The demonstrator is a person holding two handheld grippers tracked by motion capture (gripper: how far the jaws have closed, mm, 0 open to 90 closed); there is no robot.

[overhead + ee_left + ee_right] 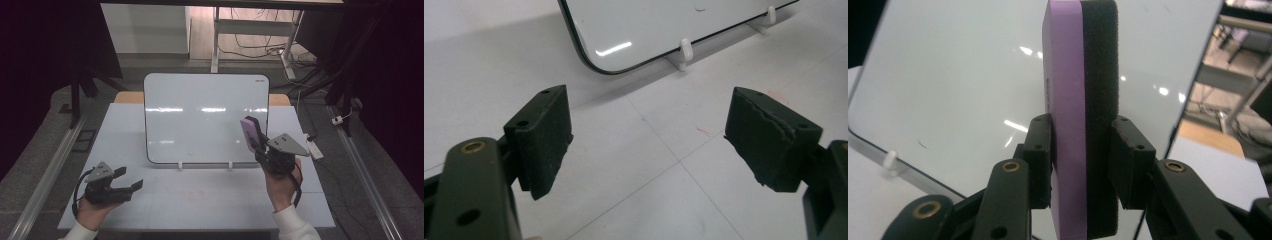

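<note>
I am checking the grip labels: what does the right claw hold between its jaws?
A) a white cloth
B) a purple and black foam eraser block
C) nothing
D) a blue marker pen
B: in the right gripper view the right claw presses both jaws on the purple and black foam eraser block, in front of the white glossy board.

whiteboard: smooth and glossy, it looks like glass or coated board; light strips reflect on it; thin dark edge.
whiteboard stands: white plastic clips, smooth, slightly shiny.
eraser: two layers; the purple part is smooth matt plastic or dense foam, the black part is rough, porous sponge.
right gripper: black matt plastic with brass-coloured metal rivets.
left gripper: black matt plastic; the pads are rubbery, with a worn, uneven edge.
table: white panels, smooth, matt, with faint marks.
sleeve: white cloth.
</note>
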